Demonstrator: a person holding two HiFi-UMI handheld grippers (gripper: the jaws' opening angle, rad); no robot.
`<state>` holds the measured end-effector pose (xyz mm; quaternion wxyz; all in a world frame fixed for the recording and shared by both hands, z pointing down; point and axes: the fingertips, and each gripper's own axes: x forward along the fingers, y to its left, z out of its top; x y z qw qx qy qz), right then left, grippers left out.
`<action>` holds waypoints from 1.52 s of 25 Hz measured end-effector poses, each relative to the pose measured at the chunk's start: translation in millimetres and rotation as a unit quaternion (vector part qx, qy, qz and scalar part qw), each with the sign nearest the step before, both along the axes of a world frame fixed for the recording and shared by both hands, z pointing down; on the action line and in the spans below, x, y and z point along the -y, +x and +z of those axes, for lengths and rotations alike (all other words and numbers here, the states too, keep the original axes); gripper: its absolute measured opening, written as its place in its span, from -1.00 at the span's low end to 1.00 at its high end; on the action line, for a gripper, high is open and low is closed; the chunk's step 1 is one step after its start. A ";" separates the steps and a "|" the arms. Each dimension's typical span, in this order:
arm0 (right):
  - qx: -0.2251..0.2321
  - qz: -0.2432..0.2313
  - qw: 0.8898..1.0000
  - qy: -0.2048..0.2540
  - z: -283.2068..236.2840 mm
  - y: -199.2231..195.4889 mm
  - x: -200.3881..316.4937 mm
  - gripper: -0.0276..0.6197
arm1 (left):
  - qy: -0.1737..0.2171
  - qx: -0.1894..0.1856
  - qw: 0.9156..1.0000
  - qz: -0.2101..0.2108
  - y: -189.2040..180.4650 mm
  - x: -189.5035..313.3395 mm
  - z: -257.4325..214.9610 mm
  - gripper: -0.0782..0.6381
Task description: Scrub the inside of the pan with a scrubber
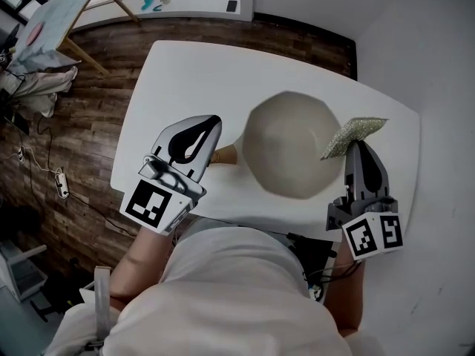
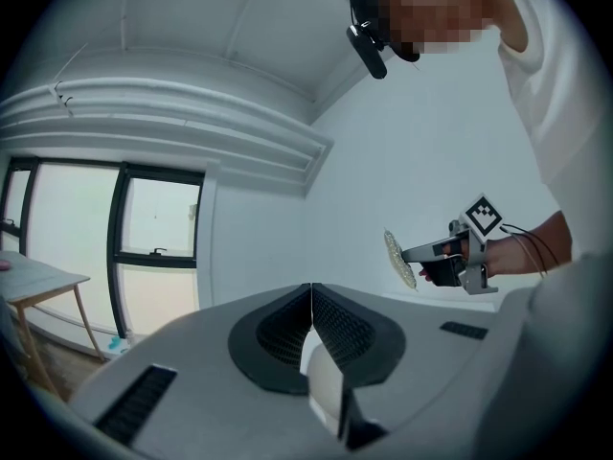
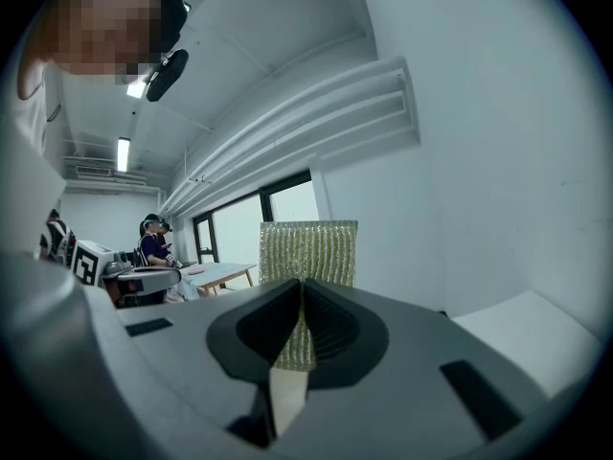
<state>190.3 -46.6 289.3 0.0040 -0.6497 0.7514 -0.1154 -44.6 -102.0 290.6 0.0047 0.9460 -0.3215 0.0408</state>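
Observation:
A beige pan (image 1: 293,143) sits in the middle of the white table (image 1: 193,73), its short wooden handle (image 1: 225,154) pointing left. My left gripper (image 1: 214,128) hovers over that handle with its jaws shut; the handle's end is hidden under it, and I cannot tell if it touches. In the left gripper view the left gripper (image 2: 311,305) shows nothing between its jaws. My right gripper (image 1: 355,145) is shut on a glittery green-silver scrubber (image 1: 355,132) at the pan's right rim. The scrubber (image 3: 308,252) stands upright above the right gripper (image 3: 302,300).
Dark wooden floor (image 1: 82,124) lies left of and behind the table, with an easel and canvas (image 1: 52,21) and cables (image 1: 56,176) there. The table's right edge meets a pale wall. People (image 3: 153,242) stand by a far table.

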 end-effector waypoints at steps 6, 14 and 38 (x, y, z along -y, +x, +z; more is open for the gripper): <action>0.000 -0.021 1.000 -0.004 -3.0 2.9 15.2 -0.82 | -0.011 -0.002 1.000 -0.015 0.1 3.3 1.6 -0.74; -0.002 -0.042 0.999 -0.018 2.7 4.0 22.0 -0.82 | -0.017 0.003 0.999 -0.030 -4.3 -1.9 7.8 -0.74; 0.002 -0.090 0.995 -0.052 30.8 -6.5 46.5 -0.82 | -0.074 0.043 0.996 0.031 5.8 -4.7 70.5 -0.74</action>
